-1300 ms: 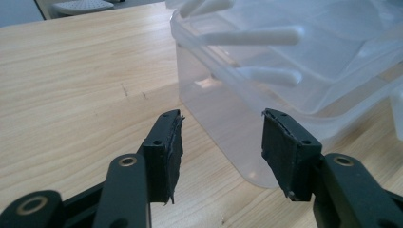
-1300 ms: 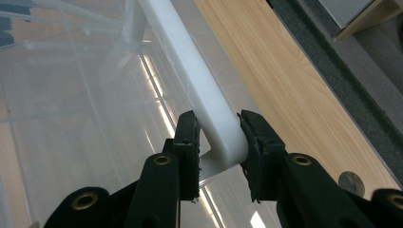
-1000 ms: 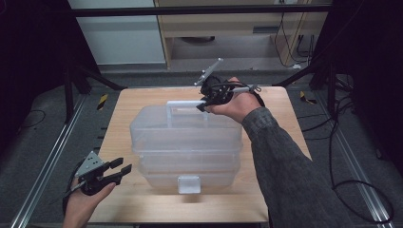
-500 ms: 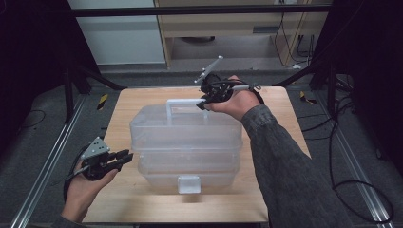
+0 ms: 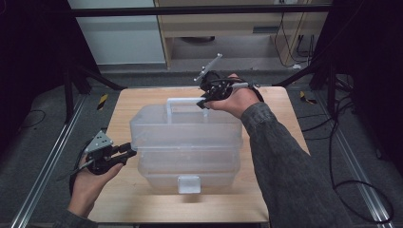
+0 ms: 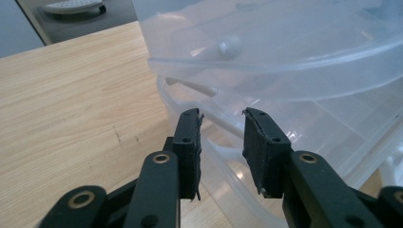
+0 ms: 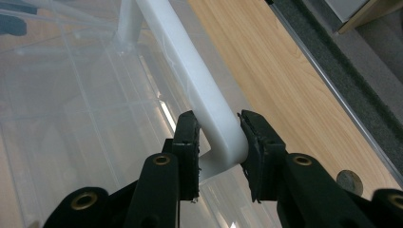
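1. The clear plastic storage box [image 5: 187,142] sits at the centre of the wooden table [image 5: 280,142], its long axis running from 9 o'clock to 3 o'clock in the high view, with the front latch [image 5: 188,184] at 6 o'clock.
2. Your right gripper [image 5: 205,100] is clamped on the white carrying handle [image 5: 183,100] at its 3 o'clock end; in the right gripper view both pads press the bar [image 7: 204,102] at its corner.
3. Your left gripper [image 5: 129,151] points toward 3 o'clock at the box's 9 o'clock end. Its jaws have just been opening a little and stand slightly apart; in the left gripper view the rim of the lower tray [image 6: 223,161] runs between the pads without their pressing on it.
4. The deciding relation: the box end lies directly ahead of your left gripper, at 3 o'clock from it and just beside it. Your left hand is the nearer one for that rim, while your right hand holds the top, so a short push toward 3 o'clock likely suffices.
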A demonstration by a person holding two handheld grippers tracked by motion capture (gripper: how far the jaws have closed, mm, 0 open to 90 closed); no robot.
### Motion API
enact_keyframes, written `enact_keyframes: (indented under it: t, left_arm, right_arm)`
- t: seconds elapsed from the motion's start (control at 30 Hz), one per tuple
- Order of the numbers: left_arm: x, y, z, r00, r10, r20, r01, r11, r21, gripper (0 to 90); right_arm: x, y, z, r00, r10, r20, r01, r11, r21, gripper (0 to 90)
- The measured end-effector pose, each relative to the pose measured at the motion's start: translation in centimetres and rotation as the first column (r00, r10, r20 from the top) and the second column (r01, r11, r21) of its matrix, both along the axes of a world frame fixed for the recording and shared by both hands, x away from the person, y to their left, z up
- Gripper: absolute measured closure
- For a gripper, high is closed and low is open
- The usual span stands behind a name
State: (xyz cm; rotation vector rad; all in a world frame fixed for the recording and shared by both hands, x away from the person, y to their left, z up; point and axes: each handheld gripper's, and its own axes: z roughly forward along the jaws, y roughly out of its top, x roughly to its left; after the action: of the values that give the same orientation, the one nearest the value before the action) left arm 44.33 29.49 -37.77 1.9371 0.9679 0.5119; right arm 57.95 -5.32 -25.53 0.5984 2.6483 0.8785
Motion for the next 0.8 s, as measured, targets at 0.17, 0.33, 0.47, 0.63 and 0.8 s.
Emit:
enact_keyframes:
  t: [0.17,0.33,0.47,0.63,0.8]
  left_arm:
    - [0.1,-0.23,0.35,1.0,-0.002,0.008,0.002,1.0,-0.006,68.3]
    - [0.23,-0.61,0.7,0.9997,-0.001,0.026,0.001,1.0,-0.004,70.5]
    - [0.27,-0.65,0.72,0.9996,0.005,0.028,-0.005,1.0,-0.007,71.0]
    - [0.39,-0.72,0.87,0.9997,0.008,0.025,-0.008,1.0,0.002,71.9]
    - [0.3,-0.75,1.03,0.9995,0.007,0.032,-0.007,0.9999,0.011,73.5]
  right_arm:
    - [0.1,-0.02,0.01,1.0,-0.003,-0.002,0.003,1.0,0.0,69.0]
    - [0.21,-0.02,0.01,1.0,-0.006,-0.005,0.006,1.0,0.004,68.9]
    - [0.26,-0.03,0.0,1.0,-0.009,-0.005,0.009,0.9999,0.006,68.9]
    - [0.35,-0.09,-0.03,0.9999,-0.013,-0.006,0.013,0.9999,0.01,68.8]
    - [0.35,-0.12,-0.02,0.9999,-0.016,-0.001,0.016,0.9998,0.007,68.8]
